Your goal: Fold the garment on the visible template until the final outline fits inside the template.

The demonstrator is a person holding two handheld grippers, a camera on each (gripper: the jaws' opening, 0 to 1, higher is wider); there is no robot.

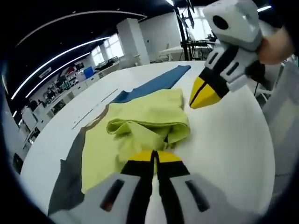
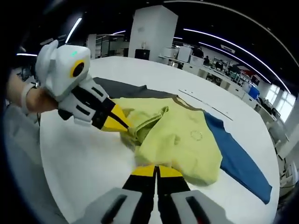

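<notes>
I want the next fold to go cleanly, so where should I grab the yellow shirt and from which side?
Probably the flat, unfolded edge of the yellow shirt nearest the right gripper, approached from that side. The other end is bunched where the left gripper meets it, so it would likely fold unevenly.

The yellow garment (image 2: pixel 180 140) covers most of the grey template (image 2: pixel 122 87) and the blue cloth (image 2: pixel 236 161) at 3 o'clock, so their outlines are mostly hidden. Left gripper (image 1: pixel 155 157) tips sit over the garment's near edge, can't tell if they're pinching it. Background desks are too blurry.
</notes>
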